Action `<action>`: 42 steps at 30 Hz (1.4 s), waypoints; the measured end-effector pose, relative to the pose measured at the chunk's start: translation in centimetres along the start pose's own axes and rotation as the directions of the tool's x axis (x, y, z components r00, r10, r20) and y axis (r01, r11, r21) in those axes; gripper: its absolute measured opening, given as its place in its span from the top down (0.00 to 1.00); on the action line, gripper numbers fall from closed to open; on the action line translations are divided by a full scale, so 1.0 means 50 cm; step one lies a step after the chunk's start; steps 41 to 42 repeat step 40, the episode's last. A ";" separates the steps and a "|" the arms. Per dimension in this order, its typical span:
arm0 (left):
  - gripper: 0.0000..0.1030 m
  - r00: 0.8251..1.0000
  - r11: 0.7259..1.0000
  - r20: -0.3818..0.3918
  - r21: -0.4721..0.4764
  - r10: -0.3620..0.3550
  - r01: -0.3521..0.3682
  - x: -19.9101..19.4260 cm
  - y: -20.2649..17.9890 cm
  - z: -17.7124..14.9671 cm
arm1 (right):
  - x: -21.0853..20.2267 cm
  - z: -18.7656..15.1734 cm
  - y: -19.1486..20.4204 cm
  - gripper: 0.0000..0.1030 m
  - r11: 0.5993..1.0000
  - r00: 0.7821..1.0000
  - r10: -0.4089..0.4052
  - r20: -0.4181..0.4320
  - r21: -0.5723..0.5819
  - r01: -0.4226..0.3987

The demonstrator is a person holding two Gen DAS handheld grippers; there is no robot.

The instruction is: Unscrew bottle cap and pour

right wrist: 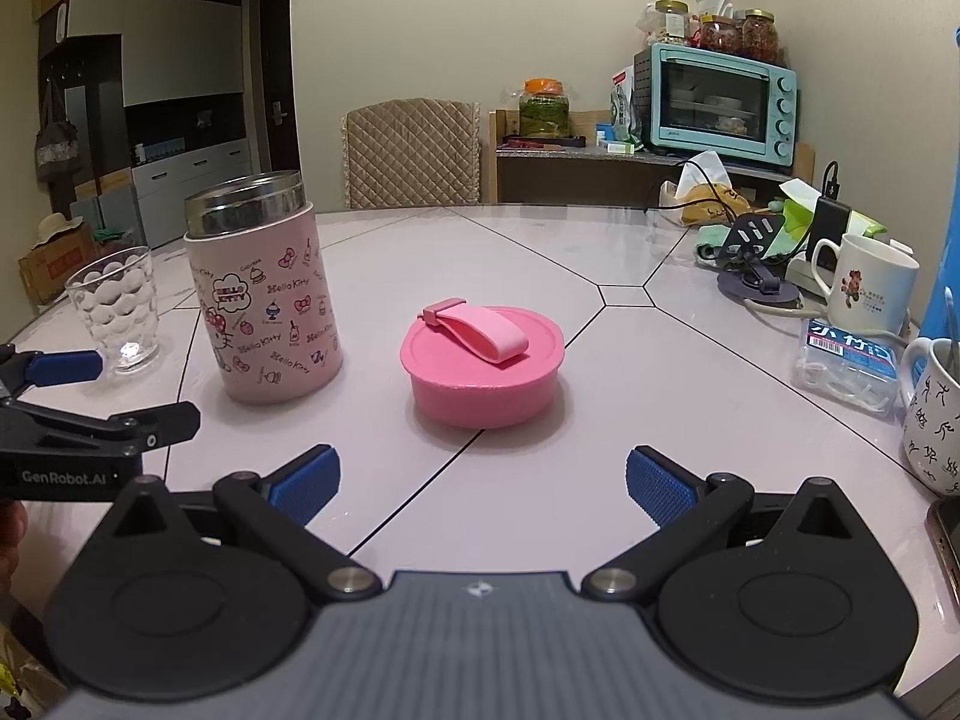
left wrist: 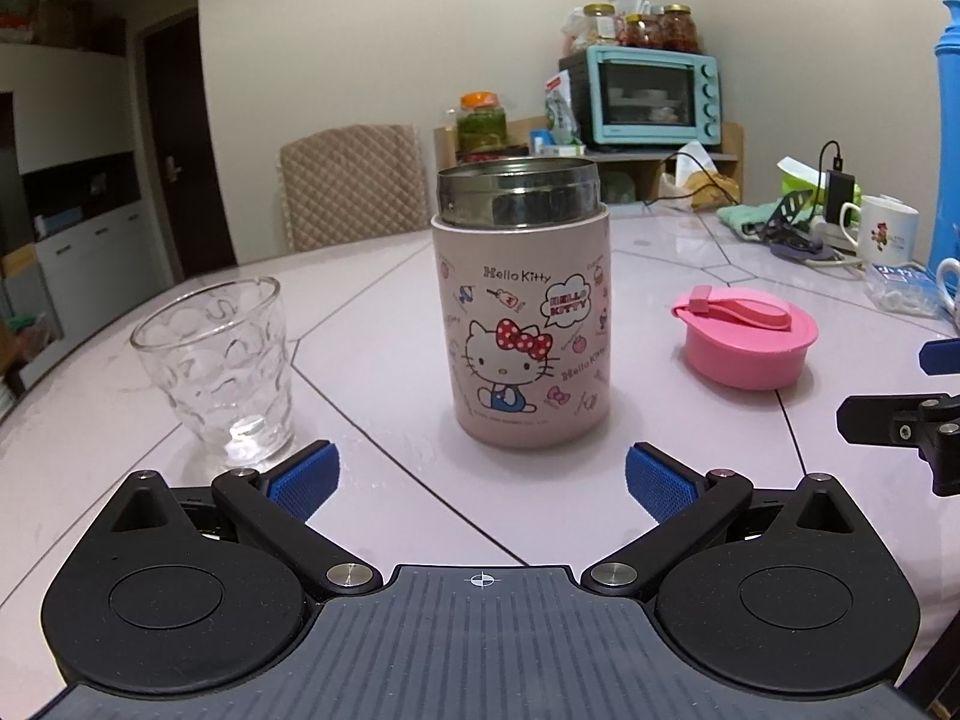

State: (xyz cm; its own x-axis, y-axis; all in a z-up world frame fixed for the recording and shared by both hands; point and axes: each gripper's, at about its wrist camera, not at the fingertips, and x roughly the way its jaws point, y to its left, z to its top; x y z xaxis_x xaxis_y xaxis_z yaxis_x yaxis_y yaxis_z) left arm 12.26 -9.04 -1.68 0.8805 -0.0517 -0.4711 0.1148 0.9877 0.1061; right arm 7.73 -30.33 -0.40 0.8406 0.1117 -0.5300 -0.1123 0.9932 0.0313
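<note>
On the bench [left wrist: 372, 324], reading left to right in the left wrist view, stand an empty dimpled glass [left wrist: 216, 360], the pink bottle [left wrist: 523, 312] with its steel mouth uncovered, and the pink cap [left wrist: 747, 333] lying flat, well apart from the bottle. The left gripper [left wrist: 483, 480] sits low before the bottle, its jaws spread wide and holding nothing; the right gripper [right wrist: 483, 480] faces the cap, jaws likewise wide and empty. Judged from this layout, unscrewing is complete and pouring is the step in hand. To do it well, the bottle should be taken around the pink body below the steel neck, squarely and firmly since the wall looks smooth, then lifted, carried over the glass and tilted slowly so the wide mouth does not flood the narrower rim. Whether the bottle holds liquid cannot be told from either view. The right wrist view alone shows a white mug [right wrist: 864, 291], a patterned mug [right wrist: 933, 420] and a small plastic box [right wrist: 852, 369] at the far right edge; the left wrist view alone shows the glass close and unobstructed.
</note>
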 end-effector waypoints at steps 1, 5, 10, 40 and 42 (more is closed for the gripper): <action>0.00 1.000 1.000 0.000 -0.001 -0.001 0.001 0.000 0.000 -0.001 | 0.000 0.000 0.000 0.00 1.000 1.000 0.000 -0.001 0.000 0.000; 0.00 1.000 1.000 -0.002 -0.003 -0.002 0.002 0.001 -0.001 -0.003 | 0.001 0.000 0.000 0.00 1.000 1.000 0.006 -0.003 0.004 -0.006; 0.00 1.000 1.000 -0.006 -0.004 0.002 -0.002 0.003 -0.003 -0.005 | 0.003 -0.001 0.002 0.00 1.000 1.000 0.012 -0.005 0.006 -0.012; 0.00 1.000 1.000 0.003 -0.020 0.010 -0.010 -0.004 -0.010 -0.009 | 0.003 -0.003 0.001 0.00 0.999 1.000 0.031 -0.001 0.029 -0.031; 0.00 1.000 1.000 0.003 -0.020 0.010 -0.010 -0.004 -0.010 -0.009 | 0.003 -0.003 0.001 0.00 0.999 1.000 0.031 -0.001 0.029 -0.031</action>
